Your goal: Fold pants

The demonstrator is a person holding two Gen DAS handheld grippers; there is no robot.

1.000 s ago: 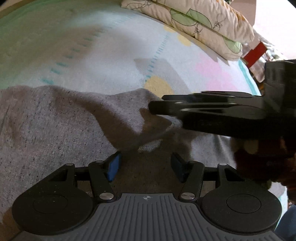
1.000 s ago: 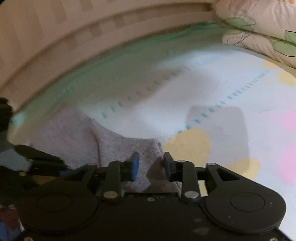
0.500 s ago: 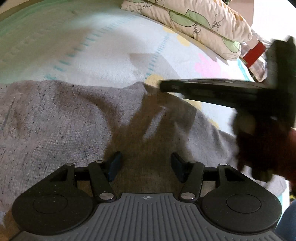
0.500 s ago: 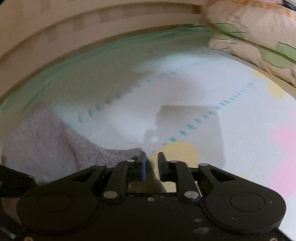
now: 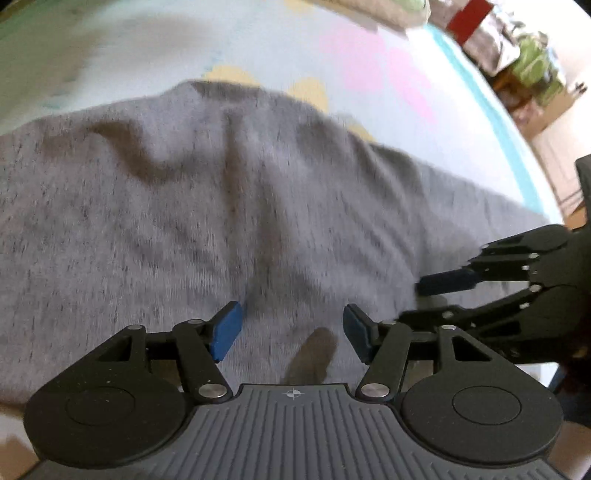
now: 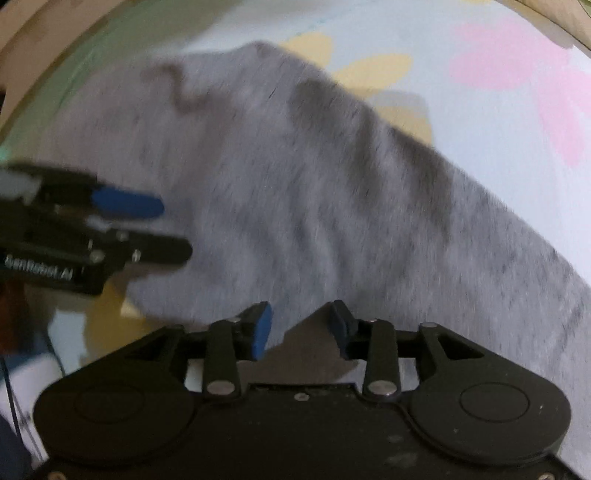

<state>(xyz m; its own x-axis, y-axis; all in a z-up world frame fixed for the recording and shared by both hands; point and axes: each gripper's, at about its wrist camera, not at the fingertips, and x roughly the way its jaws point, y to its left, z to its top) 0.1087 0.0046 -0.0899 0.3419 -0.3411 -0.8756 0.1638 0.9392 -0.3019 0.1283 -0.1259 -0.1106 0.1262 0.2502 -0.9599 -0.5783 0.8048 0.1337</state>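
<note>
The grey marl pants [image 5: 207,206] lie spread with soft wrinkles on the bed sheet; they also fill the right wrist view [image 6: 295,192]. My left gripper [image 5: 291,332] is open and empty just above the near edge of the fabric. My right gripper [image 6: 301,330] is open and empty over the pants' near edge. The right gripper also shows at the right of the left wrist view [image 5: 443,295], open. The left gripper shows at the left of the right wrist view [image 6: 147,225], open. The frames are motion-blurred.
The bed sheet [image 5: 332,48] is pale with pink, yellow and teal patches. Red and patterned clutter [image 5: 491,33] stands beyond the bed's far right edge. A beige headboard or wall [image 6: 33,48] curves along the upper left in the right wrist view.
The right gripper let go of the pants' corner and opened. Both grippers pulled back toward the near edge, so more of the laid-out fabric shows. The left gripper stayed open.
</note>
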